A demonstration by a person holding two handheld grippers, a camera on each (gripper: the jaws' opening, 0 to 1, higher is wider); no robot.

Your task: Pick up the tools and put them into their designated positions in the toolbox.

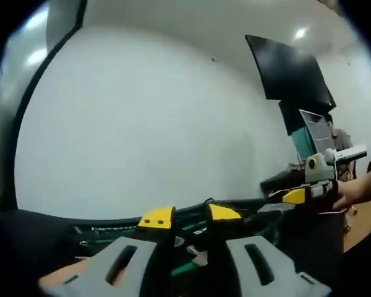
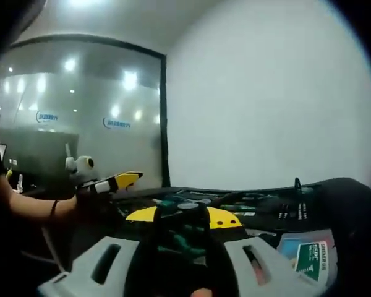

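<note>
the left gripper (image 1: 190,218), grey with yellow tips, hovers with jaws slightly apart, holding nothing, over the open black toolbox (image 1: 247,210). the right gripper (image 2: 180,215) clamps a dark green-handled tool (image 2: 180,232) above it. a green-white label (image 2: 311,258) there is too blurred to read.

Your left gripper view sits low, just behind its own yellow-tipped fingers (image 1: 157,218), and looks almost level across the open toolbox (image 1: 247,207) just past the fingertips toward a plain white wall (image 1: 142,124); your right gripper (image 1: 295,196) enters from that view's right side. Your right gripper view rides equally low behind its fingers (image 2: 224,218), close over the same toolbox (image 2: 235,204), facing the corner where the wall meets a glass partition (image 2: 80,111), with your left gripper (image 2: 125,179) coming in from its left. Both views share the toolbox and that wall.
</note>
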